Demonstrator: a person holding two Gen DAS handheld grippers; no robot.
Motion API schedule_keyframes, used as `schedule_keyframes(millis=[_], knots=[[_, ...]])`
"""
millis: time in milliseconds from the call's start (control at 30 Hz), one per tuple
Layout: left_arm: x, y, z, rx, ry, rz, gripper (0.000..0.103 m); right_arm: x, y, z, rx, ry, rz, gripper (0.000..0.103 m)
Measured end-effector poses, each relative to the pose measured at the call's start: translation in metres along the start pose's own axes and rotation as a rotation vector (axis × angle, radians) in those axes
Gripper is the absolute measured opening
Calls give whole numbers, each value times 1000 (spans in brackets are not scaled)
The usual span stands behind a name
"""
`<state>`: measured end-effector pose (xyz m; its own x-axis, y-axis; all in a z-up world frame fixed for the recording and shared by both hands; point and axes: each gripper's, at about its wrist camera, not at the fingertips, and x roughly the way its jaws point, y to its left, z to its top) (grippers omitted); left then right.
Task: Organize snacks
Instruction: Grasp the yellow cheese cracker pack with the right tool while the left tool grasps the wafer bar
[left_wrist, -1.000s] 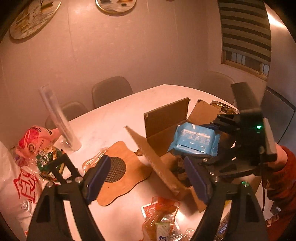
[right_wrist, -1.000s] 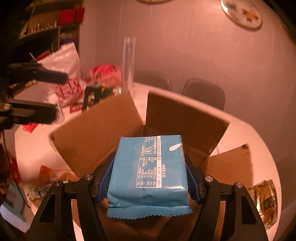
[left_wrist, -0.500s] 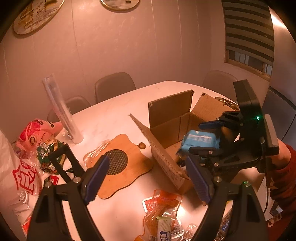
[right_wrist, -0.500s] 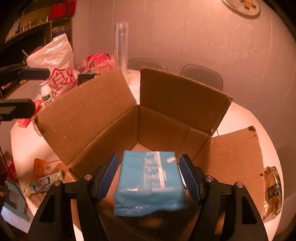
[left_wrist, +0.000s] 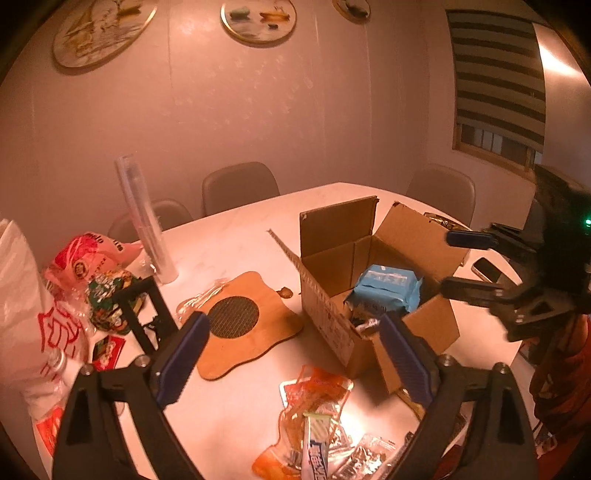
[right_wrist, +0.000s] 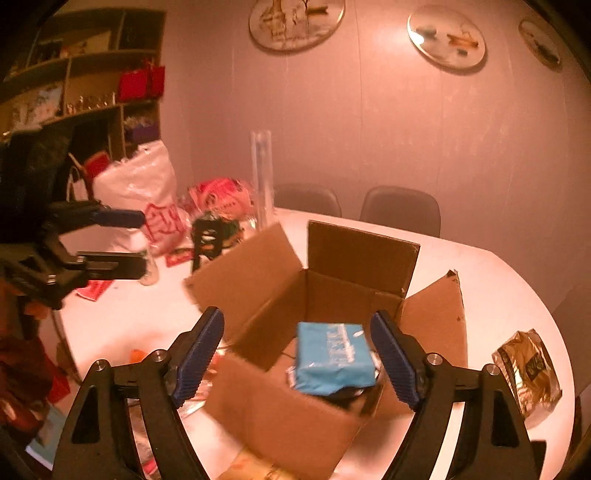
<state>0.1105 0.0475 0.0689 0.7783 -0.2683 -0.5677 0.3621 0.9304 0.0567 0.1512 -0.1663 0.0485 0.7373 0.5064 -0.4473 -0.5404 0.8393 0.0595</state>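
Observation:
An open cardboard box (left_wrist: 413, 240) (right_wrist: 280, 410) stands on the white table. A blue snack pack (left_wrist: 388, 288) (right_wrist: 332, 356) lies inside it on top of other packets. My right gripper (right_wrist: 297, 356) is open and empty, held above the box's near side; it also shows at the right of the left wrist view (left_wrist: 461, 262). My left gripper (left_wrist: 291, 354) is open and empty above the table, left of the box. Orange and clear snack packets (left_wrist: 314, 417) lie on the table just below it.
A wooden trivet (left_wrist: 240, 325) lies left of the box. A tall clear tube (left_wrist: 144, 221), red and green snack bags (left_wrist: 92, 258) and a white plastic bag (left_wrist: 22, 314) crowd the left. A gold packet (right_wrist: 528, 369) and a phone (left_wrist: 487, 269) lie right of the box. Chairs stand behind the table.
My right gripper opened and let the blue pack drop into the box, then pulled back and up. My left gripper rose slightly.

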Motion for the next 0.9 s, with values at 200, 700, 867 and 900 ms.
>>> schedule_keyframes(millis=[200,700,867,900], knots=[[-15,3,-40,-41,-3,44,95,-33,11,-27,42,-43,-27,93],[25,-12,-144,-51,169,42,73,-30,7,-117,227,71,-140,94],[42,-20,-162,-36,226,39,51,-9,13,-128,200,141,-127,94],[44,-21,-164,-36,232,37,49,-3,15,-130,195,157,-126,93]])
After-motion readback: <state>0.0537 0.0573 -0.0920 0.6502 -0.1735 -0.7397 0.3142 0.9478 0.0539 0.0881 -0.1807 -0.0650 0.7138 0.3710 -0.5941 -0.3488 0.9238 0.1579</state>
